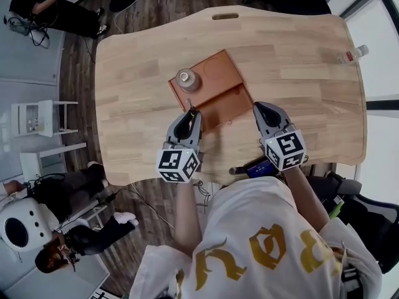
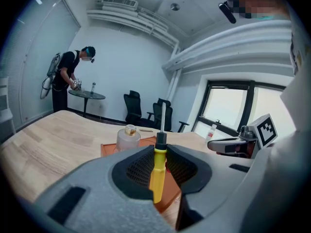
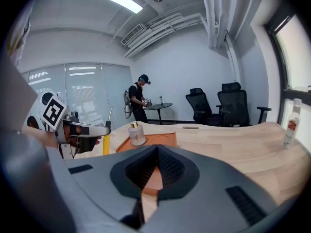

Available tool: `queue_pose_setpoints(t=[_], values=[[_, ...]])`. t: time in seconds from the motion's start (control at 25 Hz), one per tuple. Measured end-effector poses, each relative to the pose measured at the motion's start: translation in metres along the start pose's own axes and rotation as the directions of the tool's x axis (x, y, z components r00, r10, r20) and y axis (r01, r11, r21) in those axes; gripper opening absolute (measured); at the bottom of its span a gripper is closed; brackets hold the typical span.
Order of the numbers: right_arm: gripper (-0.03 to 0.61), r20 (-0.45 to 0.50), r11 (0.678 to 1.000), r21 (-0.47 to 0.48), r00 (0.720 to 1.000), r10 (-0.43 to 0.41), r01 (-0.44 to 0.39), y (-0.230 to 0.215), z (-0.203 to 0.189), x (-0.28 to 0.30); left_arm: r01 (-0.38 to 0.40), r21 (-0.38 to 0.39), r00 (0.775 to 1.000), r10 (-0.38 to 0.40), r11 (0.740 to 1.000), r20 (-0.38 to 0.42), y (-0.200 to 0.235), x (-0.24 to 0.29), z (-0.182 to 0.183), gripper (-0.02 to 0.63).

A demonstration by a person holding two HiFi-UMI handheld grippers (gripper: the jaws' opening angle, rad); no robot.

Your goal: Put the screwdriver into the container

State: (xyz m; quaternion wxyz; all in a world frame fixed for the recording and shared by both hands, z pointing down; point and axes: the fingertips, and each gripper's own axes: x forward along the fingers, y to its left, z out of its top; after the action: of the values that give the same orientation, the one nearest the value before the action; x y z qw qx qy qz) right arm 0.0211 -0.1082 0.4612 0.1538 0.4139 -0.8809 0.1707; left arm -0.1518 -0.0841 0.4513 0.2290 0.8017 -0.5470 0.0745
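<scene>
A screwdriver [image 2: 158, 171] with a yellow handle, black collar and thin metal shaft stands upright between the jaws of my left gripper [image 2: 160, 148], which is shut on the handle. In the head view that gripper [image 1: 190, 113] hovers at the near left corner of the brown compartment tray [image 1: 218, 73], the shaft tip [image 1: 189, 104] over the tray's edge. My right gripper [image 1: 257, 108] is just right of the tray, its jaws closed together with nothing between them [image 3: 156, 147]. In the right gripper view the yellow handle [image 3: 106, 144] shows at left.
A small clear jar with a gold cap [image 1: 187, 78] stands in the tray's far left part. A water bottle [image 1: 353, 55] stands at the table's far right edge. A dark blue object [image 1: 259, 167] lies at the near edge. Other people, office chairs and a small round table are beyond.
</scene>
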Motion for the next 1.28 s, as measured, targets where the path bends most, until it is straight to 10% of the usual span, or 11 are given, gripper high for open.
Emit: queue_pose_setpoints(t=[1.28], values=[[0.009, -0.061, 0.997, 0.06, 0.997, 0.048, -0.045, -0.028, -0.032, 0.037, 0.057, 0.085, 0.941, -0.025, 0.995, -0.339, 0.005, 0.048, -0.082, 0.078]])
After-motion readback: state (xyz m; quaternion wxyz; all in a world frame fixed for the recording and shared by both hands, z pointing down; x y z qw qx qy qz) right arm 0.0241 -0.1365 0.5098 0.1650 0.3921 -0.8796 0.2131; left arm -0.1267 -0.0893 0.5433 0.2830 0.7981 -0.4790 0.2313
